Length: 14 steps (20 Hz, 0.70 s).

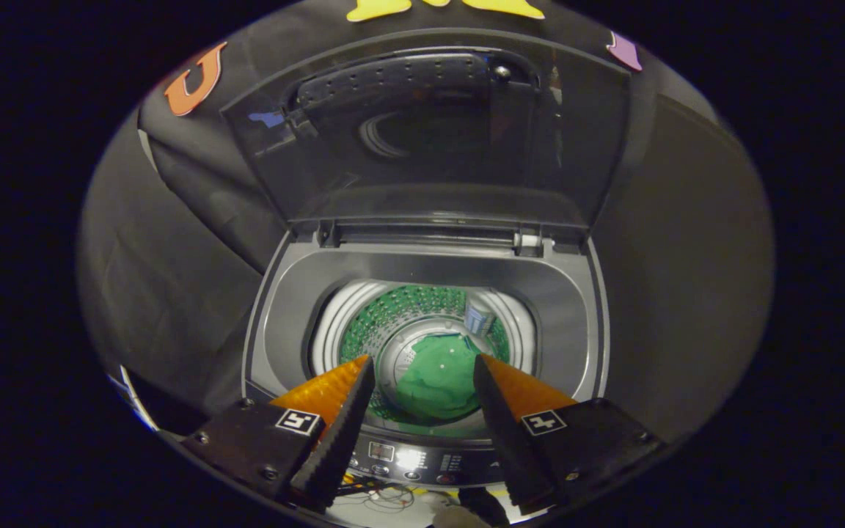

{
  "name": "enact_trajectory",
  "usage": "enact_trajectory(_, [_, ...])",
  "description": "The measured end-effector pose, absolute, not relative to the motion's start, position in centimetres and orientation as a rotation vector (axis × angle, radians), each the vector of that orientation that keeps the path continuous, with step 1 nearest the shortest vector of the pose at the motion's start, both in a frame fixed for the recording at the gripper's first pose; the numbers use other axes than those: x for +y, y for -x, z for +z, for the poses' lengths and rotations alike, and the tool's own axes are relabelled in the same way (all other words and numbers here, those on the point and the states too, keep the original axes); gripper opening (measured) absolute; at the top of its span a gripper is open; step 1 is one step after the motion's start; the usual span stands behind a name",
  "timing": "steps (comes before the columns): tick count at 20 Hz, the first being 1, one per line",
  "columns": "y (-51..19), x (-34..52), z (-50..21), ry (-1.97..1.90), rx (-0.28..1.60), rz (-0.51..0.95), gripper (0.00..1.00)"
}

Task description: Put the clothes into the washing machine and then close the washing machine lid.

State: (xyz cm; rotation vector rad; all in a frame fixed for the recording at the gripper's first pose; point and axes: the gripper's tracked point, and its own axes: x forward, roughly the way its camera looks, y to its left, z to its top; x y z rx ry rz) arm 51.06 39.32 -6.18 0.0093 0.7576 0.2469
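Fingers of the gripper [422, 367] nearest the camera, spread wide apart, nothing between the pads; each finger carries a small square marker tag on its base. Both tips hang above the front edge of the washing machine [576, 308], pointing into its opening.

Just below and between the finger bases: control panel [411, 460] along the front of the machine, with a small display, a lit spot and a row of buttons. Nearer than the panel, some thin wires [382, 499] lie on a pale surface; detail too small to tell more.

Beyond the tips and lower down: drum [400, 312], round, with a pale upper ring and perforated wall, which shows a green tint. Green clothes [439, 378] lie bunched on the drum floor, seen in the gap between the two fingers, well apart from both pads. A small bluish-white part [478, 320] sits on the drum wall, beyond the right finger.

Lid [422, 139] up, standing nearly upright behind the opening, hinged along the rear edge of the machine top. Lid panel is dark and see-through, with a perforated strip near its upper edge.

Black cloth [188, 242] surrounds the machine on both sides and behind.
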Motion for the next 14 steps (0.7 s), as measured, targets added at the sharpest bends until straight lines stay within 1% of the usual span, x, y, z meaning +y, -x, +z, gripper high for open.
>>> enact_trajectory(14, [-52.3,39.0,6.1,-0.068,0.531,0.259,0.85])
